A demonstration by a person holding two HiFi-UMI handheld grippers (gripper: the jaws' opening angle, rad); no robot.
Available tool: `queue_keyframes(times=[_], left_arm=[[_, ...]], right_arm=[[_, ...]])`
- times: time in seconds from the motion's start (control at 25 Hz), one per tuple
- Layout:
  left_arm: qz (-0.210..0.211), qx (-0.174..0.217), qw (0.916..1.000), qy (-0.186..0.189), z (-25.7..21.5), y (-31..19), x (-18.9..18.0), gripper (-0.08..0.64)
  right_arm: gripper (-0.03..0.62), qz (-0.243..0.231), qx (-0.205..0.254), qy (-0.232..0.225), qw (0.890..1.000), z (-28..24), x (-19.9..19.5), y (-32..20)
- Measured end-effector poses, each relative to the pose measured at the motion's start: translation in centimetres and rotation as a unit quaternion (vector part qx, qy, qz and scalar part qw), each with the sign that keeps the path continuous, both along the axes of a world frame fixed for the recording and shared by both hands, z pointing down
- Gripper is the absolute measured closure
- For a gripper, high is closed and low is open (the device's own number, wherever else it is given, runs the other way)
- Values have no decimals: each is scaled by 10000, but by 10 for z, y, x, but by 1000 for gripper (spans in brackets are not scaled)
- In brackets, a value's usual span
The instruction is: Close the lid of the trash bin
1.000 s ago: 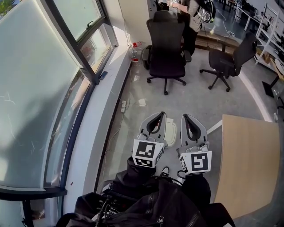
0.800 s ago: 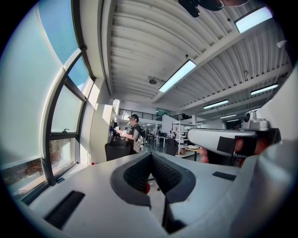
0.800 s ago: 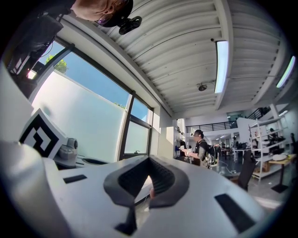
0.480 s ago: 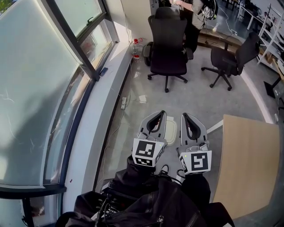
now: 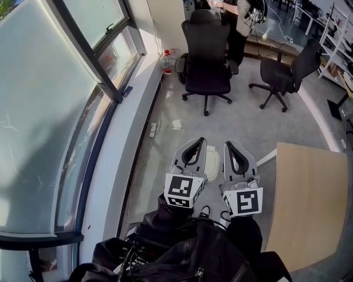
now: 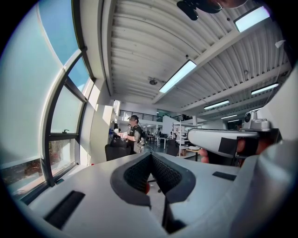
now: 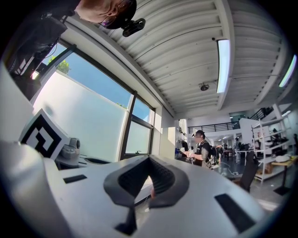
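In the head view a white rounded bin top (image 5: 212,163) shows on the grey floor, mostly hidden between my two grippers; I cannot tell how its lid stands. My left gripper (image 5: 197,141) and right gripper (image 5: 229,145) are held side by side close to my body, pointing forward over the bin. Both are shut with nothing between the jaws. The left gripper view shows my left gripper (image 6: 150,155) with its tips meeting, aimed up at the room and ceiling. It is the same for my right gripper (image 7: 149,158) in the right gripper view. Neither gripper view shows the bin.
A black office chair (image 5: 207,55) stands ahead and a second chair (image 5: 284,74) to its right. A wooden table (image 5: 309,204) is at my right. The window ledge (image 5: 132,126) runs along the left, with a red-capped bottle (image 5: 167,61) and a power strip (image 5: 153,131) near it. A person (image 5: 242,16) stands at the back.
Both grippers stay where they were, still shut. Only the head view has shifted slightly.
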State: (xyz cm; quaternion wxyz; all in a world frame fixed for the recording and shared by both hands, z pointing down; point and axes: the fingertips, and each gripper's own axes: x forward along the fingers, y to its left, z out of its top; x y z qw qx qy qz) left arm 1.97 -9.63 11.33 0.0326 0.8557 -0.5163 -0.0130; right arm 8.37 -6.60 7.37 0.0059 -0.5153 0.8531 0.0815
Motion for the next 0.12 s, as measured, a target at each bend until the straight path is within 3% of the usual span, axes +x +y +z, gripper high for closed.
queue_keyframes(times=[0.12], left_arm=[[2, -2, 10000, -23, 1, 1, 2, 558]], right_arm=[[588, -32, -13, 29, 10000, 2, 2, 1]])
